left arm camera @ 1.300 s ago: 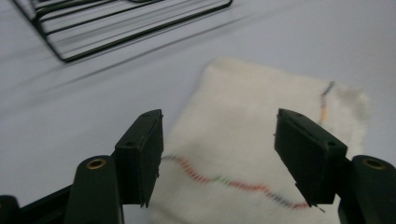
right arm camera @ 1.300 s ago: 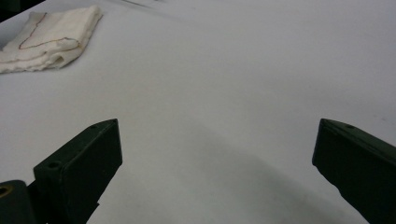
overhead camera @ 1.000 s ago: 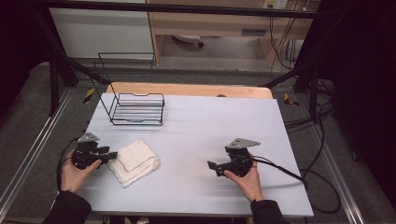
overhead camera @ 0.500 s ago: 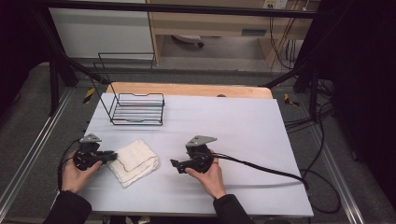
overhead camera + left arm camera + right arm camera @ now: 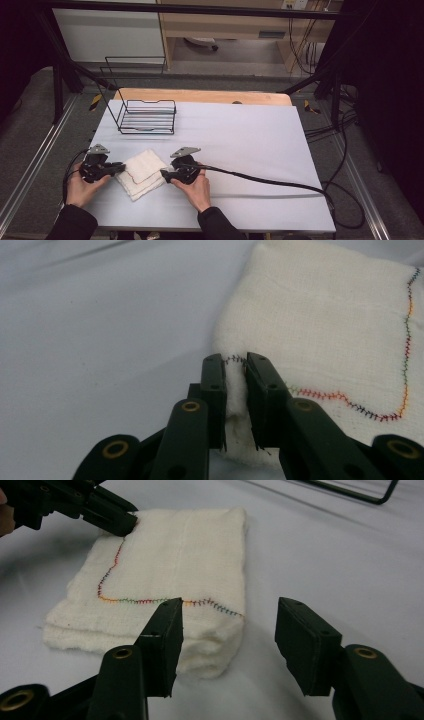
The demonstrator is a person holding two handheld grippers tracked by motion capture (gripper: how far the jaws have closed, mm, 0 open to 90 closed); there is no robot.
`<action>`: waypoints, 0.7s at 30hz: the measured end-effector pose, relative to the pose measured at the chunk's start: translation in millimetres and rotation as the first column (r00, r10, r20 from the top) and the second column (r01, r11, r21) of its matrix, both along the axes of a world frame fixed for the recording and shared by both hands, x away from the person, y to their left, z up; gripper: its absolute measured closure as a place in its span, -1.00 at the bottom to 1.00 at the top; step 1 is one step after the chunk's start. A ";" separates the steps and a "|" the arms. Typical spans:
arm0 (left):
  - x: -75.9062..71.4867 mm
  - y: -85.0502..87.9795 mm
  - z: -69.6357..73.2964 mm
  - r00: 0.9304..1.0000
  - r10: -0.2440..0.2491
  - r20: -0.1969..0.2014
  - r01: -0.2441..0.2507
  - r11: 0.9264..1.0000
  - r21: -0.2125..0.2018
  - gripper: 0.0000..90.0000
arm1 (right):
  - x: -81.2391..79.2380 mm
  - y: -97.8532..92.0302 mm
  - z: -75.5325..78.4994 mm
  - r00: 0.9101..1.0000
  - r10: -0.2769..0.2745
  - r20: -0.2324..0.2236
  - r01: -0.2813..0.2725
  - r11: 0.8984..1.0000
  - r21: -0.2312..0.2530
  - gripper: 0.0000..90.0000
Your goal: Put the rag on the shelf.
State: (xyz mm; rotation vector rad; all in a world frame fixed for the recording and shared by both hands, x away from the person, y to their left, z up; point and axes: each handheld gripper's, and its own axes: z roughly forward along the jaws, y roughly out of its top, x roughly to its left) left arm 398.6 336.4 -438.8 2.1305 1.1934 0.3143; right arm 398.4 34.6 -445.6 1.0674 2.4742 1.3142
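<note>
Your left hand-held gripper (image 5: 234,371) is clamped on the near-left corner of the folded towel (image 5: 142,172), which lies flat on the worktop (image 5: 240,135). Your right hand-held gripper (image 5: 227,630) has come in from the right, jaws closing but not yet gripping. Lift still pending.

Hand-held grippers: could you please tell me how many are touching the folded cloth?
1. The left hand-held gripper pinches the folded cloth at its left corner. The right hand-held gripper stands open at the opposite corner, its pads not yet pressing.
</note>
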 end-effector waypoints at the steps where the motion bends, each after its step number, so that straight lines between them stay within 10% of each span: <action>1: -0.2 -0.1 0.0 1.000 0.000 0.000 0.000 1.000 0.000 0.74 | -0.7 2.3 -1.6 1.000 0.002 0.001 -0.002 1.000 -0.003 0.17; 12: -3.0 0.7 3.6 0.999 0.029 -0.018 -0.029 0.999 -0.015 0.80 | -3.5 5.0 -7.8 0.999 -0.017 -0.051 0.016 1.000 -0.021 0.83; 21: -27.0 0.9 13.2 0.998 0.039 -0.042 -0.042 0.997 -0.066 0.82 | 13.4 -0.2 6.6 0.999 0.008 -0.041 -0.008 1.000 -0.003 0.90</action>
